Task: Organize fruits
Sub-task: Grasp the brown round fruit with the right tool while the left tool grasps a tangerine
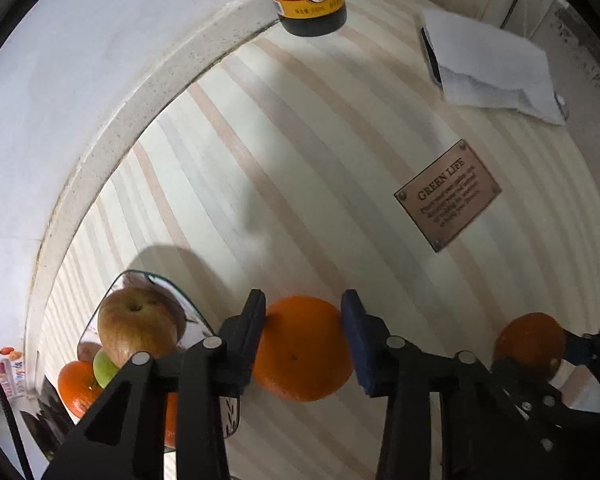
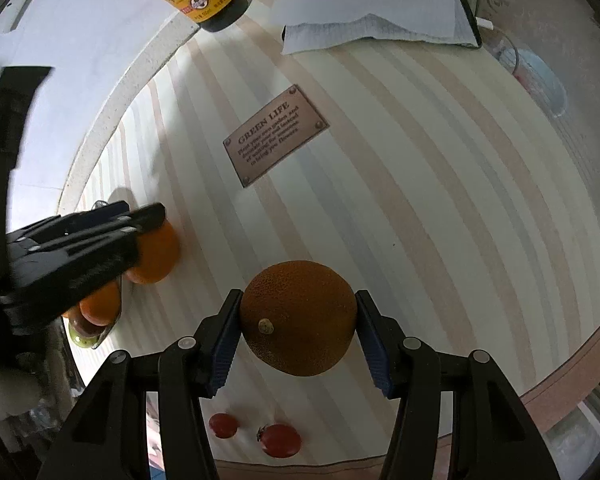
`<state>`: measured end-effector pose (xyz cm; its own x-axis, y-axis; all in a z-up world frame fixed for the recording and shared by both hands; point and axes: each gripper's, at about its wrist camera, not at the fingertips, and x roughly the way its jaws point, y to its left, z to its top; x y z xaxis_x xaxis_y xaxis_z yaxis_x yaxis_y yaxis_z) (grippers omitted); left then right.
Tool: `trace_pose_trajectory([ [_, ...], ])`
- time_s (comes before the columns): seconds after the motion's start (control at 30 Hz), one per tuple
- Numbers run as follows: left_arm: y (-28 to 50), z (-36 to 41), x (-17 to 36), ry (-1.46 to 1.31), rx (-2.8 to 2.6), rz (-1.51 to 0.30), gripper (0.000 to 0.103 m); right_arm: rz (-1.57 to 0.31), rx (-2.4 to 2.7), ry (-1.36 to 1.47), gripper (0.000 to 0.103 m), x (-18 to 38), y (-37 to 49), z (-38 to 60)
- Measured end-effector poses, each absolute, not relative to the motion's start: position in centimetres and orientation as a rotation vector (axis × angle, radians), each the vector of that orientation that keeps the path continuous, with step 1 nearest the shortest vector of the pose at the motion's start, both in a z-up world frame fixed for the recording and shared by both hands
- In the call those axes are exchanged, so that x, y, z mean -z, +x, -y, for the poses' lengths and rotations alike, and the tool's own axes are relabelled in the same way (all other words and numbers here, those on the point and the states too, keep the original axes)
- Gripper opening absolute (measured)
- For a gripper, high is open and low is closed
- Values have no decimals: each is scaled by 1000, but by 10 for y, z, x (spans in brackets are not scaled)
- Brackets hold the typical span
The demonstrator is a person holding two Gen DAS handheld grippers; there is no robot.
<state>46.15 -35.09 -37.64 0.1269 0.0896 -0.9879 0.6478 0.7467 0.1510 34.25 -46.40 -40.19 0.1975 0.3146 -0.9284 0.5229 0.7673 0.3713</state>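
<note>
the left hand-held gripper clamps a bright orange, the glass plate of fruit just to its left; the right hand-held gripper grips a darker orange above the worktop. carry each across level, lower gently onto bare plate before releasing.

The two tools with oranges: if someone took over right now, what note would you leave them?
Left tool: closed on a bright orange, resting on the striped table.
Right tool: closed on a darker orange.
Glass plate, beside the left tool: already holds an apple, another orange and a small green fruit.
Left: both held oranges, then probably two cherry tomatoes near the table edge.
</note>
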Motion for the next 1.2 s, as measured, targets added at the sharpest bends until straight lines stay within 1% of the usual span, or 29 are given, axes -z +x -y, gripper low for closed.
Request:
trace_pose_trajectory([
  [0.1,468,348,377,641,472,-1408,38,-1419,154,723,58,405,347,461],
  [0.13,470,348,379,638,476,-1418,47,-1424,151,715,58,406,349,458],
  [0.17,474,346,383,626,479,-1444,51,-1428,150,707,58,408,348,456],
  [0.23,478,345,392,617,487,-1473,52,-1430,147,700,58,409,349,454],
  [0.3,482,344,395,611,486,-1458,50,-1427,145,689,58,406,349,453],
  [0.47,473,332,386,568,496,-1428,48,-1426,132,666,58,403,350,444],
  [0.63,447,278,357,454,508,-1434,45,-1436,101,652,58,403,355,434],
  [0.7,435,253,347,415,507,-1427,40,-1450,77,636,58,406,360,424],
  [0.77,422,228,340,390,495,-1425,39,-1465,44,610,58,409,365,409],
  [0.9,404,191,346,307,475,-1466,42,-1489,-13,535,58,413,375,378],
  [1.0,395,186,346,242,476,-1484,43,-1484,-23,493,58,410,380,364],
  [1.03,396,182,346,221,478,-1489,45,-1486,-28,501,58,410,380,362],
  [1.07,396,180,347,213,477,-1490,49,-1487,-31,506,58,410,379,361],
  [1.1,397,179,347,203,468,-1492,51,-1487,-31,501,58,410,380,360],
  [1.2,406,179,346,161,460,-1508,50,-1482,-26,509,58,407,380,360],
])
